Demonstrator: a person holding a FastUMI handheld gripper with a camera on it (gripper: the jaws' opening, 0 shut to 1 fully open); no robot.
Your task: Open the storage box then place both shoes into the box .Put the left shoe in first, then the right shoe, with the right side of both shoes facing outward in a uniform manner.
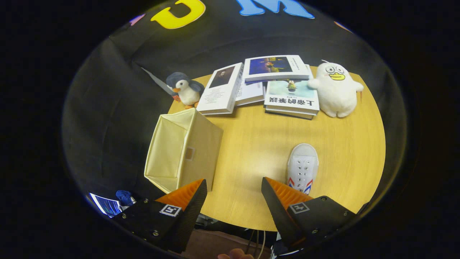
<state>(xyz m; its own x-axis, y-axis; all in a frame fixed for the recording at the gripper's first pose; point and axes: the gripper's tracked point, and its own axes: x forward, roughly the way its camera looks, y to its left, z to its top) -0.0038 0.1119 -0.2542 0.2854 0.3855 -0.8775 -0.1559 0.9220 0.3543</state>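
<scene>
The gripper (233, 194) hangs above the near edge of the round pale wooden table (258, 151), its two fingers spread wide apart with nothing between them.

The cream fabric storage box (183, 151) serves as the landmark. It stands open-topped at the table's left edge, just ahead of the left finger, and no shoe is visible inside. To the right of the box, with bare table between, lies one white canvas lace-up shoe (303, 167) with red and blue stripes near its heel; its toe points away and its heel sits just beside the right finger. Which foot it fits I cannot tell.

The shoe looks light and soft in the upper, stiffer at the rubber sole, so pinching the heel collar or the side wall near the eyelets should hold best. The box looks thin-walled and easy to push.

Behind the box stands a small grey-and-white plush penguin (185, 90), then a spread of white paperback books (266, 86) and a white plush duck (336, 90). Nothing blocks the way from shoe to box.
</scene>
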